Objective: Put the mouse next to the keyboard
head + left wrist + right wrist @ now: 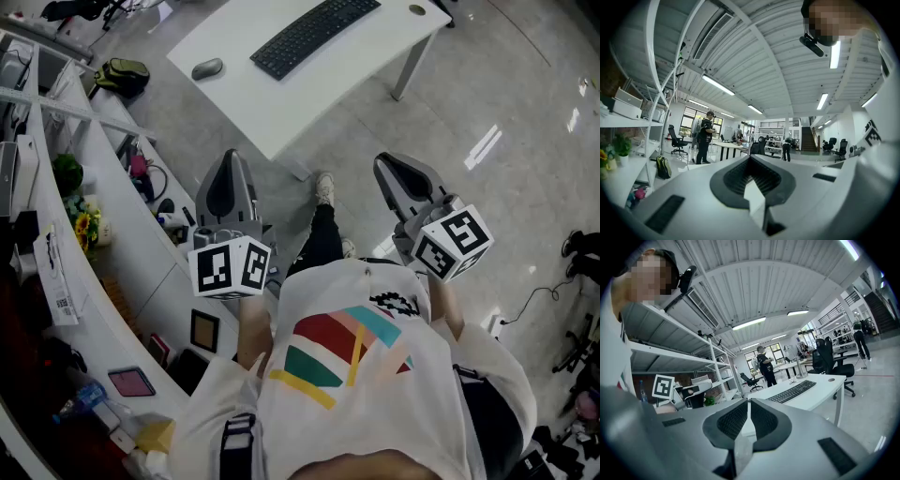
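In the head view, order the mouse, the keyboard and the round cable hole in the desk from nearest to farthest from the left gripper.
From the left gripper:
1. Mouse, on the desk's left end, just ahead.
2. Keyboard, mid-desk, to the right.
3. Cable hole, far right corner.

We can read no words, brands or numbers anywhere. The left claw [227, 164] and right claw [389, 169] each carry a cube with only black-and-white square patterns, and the print on the white sheet [56, 277] on the left shelf is too small.
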A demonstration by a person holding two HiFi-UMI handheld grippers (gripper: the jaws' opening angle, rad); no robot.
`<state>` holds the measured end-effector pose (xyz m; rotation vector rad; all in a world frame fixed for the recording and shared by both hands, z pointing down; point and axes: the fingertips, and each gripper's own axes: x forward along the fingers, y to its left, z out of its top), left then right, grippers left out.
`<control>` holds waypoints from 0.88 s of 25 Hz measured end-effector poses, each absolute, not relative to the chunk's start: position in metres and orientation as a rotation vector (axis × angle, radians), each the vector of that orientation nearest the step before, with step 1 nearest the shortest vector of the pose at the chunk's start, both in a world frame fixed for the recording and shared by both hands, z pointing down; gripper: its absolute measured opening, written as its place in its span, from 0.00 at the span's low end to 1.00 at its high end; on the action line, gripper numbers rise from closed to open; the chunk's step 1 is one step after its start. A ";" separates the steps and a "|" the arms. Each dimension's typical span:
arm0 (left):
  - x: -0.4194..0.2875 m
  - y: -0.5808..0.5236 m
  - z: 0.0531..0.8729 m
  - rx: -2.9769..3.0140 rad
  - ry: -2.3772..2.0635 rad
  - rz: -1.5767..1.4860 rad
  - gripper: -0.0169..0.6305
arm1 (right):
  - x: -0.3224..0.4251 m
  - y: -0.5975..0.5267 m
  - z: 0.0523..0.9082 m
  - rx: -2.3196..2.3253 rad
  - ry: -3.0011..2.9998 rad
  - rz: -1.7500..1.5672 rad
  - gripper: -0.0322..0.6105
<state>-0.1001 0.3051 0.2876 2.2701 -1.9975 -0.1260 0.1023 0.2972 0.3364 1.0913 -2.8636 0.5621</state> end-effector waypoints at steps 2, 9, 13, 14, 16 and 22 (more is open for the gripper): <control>-0.110 0.283 0.291 2.260 -1.992 -0.129 0.09 | 0.092 0.280 0.337 1.078 -2.849 0.573 0.07; -0.155 0.188 0.297 2.227 -1.981 -0.189 0.09 | 0.043 0.177 0.327 1.106 -2.793 0.441 0.07; -0.180 0.142 0.301 2.198 -1.981 -0.206 0.10 | 0.019 0.122 0.321 1.167 -2.756 0.428 0.07; -0.185 0.131 0.302 2.189 -1.985 -0.206 0.09 | 0.015 0.110 0.321 1.171 -2.756 0.444 0.07; -0.194 0.112 0.305 2.169 -1.992 -0.200 0.09 | 0.006 0.088 0.322 1.147 -2.774 0.467 0.07; -0.214 0.066 0.314 2.153 -1.979 -0.174 0.09 | -0.023 0.046 0.325 1.059 -2.781 0.406 0.07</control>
